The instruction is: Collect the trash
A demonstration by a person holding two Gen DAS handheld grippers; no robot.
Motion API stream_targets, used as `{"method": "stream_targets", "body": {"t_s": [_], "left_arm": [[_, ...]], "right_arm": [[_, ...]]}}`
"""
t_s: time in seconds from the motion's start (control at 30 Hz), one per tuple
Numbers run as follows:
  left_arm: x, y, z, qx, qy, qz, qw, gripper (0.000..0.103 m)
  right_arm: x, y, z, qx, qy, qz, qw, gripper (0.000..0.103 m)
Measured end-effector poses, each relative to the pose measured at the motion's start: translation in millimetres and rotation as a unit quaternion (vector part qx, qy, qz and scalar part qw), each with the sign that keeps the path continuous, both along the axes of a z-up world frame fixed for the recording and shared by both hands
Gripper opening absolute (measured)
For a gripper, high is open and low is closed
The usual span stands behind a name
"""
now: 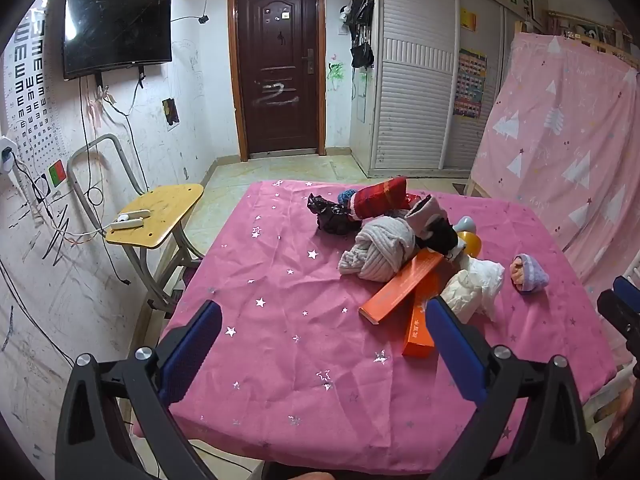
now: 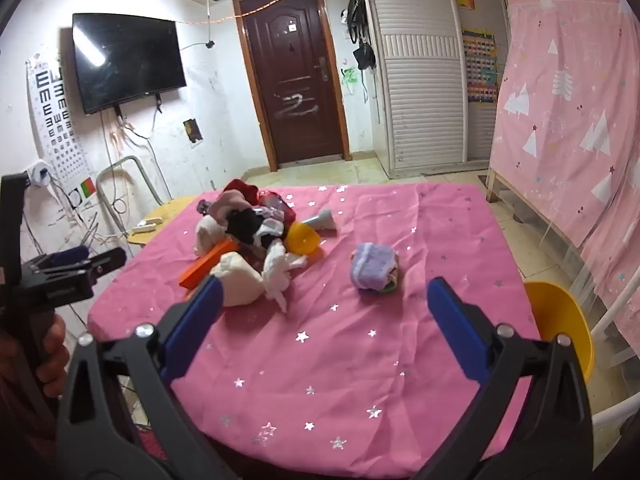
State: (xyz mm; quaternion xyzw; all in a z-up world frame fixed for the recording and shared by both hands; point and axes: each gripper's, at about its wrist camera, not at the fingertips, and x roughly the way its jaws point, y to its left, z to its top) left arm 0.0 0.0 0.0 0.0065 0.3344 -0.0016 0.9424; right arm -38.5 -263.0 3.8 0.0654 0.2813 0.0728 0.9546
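Two grippers: my left gripper [image 1: 324, 344] and right gripper [image 2: 320, 324] both spread wide, holding nothing, hovering over near edge of pink tablecloth [image 1: 288, 320].
Trash pile: far-centre of cloth, ahead of both tools, apart from them.
White crumpled wad [image 1: 474, 286]: just beyond my left gripper's right finger.
Purple bundle [image 2: 374, 266]: alone, ahead between my right fingers, near pile.
Orange boxes [image 1: 400, 292]: two; one long axis runs diagonally far-right to near-left, other points toward me.
Containers: yellow bowl-like piece [image 2: 304, 240] on its side; contents can't tell.
Grey knit roll [image 1: 376, 252]: resting on orange box's far end.
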Motion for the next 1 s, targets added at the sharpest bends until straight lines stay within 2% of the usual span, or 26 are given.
{"method": "stream_targets", "body": {"t_s": [1.0], "left_arm": [[5.2,-1.0,-2.9,-0.001,0.001,-0.001,1.0000,0.094]], "right_arm": [[-1.2,-0.7,0.7,-0.002,-0.002,-0.002,1.000,0.098]]}}
